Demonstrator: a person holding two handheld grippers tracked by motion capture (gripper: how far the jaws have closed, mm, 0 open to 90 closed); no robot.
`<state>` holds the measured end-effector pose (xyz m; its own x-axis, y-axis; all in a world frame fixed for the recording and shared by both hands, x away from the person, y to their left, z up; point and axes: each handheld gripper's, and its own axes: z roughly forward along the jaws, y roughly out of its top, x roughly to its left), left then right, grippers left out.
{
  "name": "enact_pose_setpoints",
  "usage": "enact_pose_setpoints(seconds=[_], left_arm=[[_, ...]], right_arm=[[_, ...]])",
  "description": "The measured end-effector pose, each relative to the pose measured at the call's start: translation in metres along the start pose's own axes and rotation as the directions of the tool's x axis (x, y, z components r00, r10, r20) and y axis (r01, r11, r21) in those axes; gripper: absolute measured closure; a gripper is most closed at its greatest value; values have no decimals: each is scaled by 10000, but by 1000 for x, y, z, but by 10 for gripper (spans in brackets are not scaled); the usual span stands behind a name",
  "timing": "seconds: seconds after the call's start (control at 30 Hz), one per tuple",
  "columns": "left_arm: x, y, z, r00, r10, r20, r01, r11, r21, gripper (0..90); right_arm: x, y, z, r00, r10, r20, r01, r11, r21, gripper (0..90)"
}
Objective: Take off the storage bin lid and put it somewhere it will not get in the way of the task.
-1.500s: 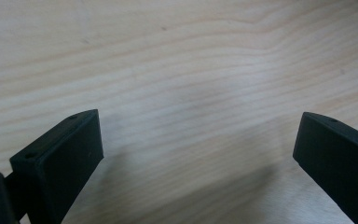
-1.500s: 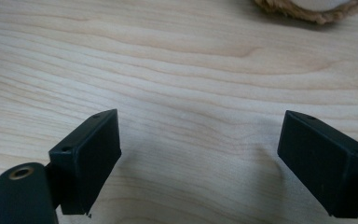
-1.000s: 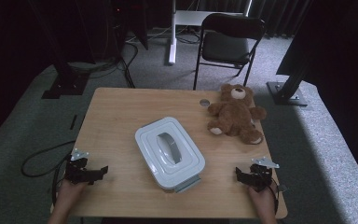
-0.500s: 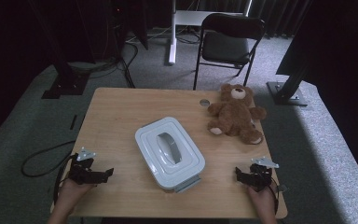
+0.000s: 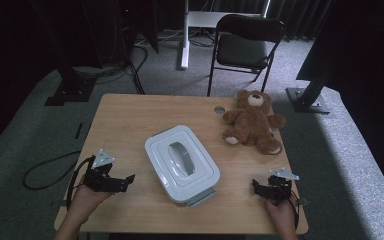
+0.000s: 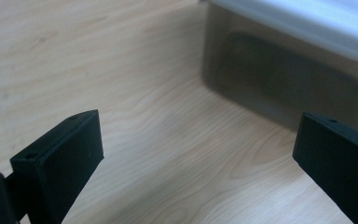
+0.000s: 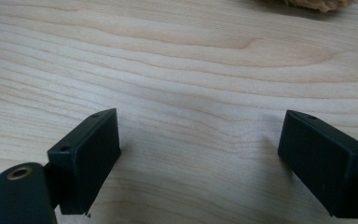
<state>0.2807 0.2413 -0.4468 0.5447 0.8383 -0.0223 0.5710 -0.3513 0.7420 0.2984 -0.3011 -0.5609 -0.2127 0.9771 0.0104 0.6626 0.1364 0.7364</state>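
A white lidded container [image 5: 182,162] with a grey handle sits in the middle of the wooden table [image 5: 130,120]. Its grey side wall [image 6: 284,84] fills the upper right of the left gripper view. A brown teddy bear [image 5: 252,122] lies at the back right, and its fur [image 7: 321,3] edges the top of the right gripper view. My left gripper [image 5: 126,180] is near the front left, open, pointing at the container, with nothing between its jaws [image 6: 198,135]. My right gripper [image 5: 256,186] rests open at the front right over bare wood [image 7: 198,126].
A small round disc [image 5: 219,109] lies on the table left of the bear. A black folding chair [image 5: 245,50] stands behind the table, with dark stands on either side. A cable [image 5: 45,170] loops on the floor at the left.
My left gripper has moved a little to the right, toward the container. The right gripper, the container and the bear have stayed put.
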Motion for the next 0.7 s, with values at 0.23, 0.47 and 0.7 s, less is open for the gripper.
enact_pose_setpoints(seconds=[0.23,0.47,0.7], left_arm=[[-18,19,-4,9980,438,457,-421,9985,-359,24],[-35,36,-2,9914,857,991,-803,9951,-572,25],[-52,48,6,9826,1112,1487,-1023,9926,-660,25]], right_arm=[[0,0,0,10000,-6,1,6,10000,3,119],[0,0,0,10000,-5,1,5,10000,6,119],[0,0,0,10000,-3,1,3,10000,2,120]])
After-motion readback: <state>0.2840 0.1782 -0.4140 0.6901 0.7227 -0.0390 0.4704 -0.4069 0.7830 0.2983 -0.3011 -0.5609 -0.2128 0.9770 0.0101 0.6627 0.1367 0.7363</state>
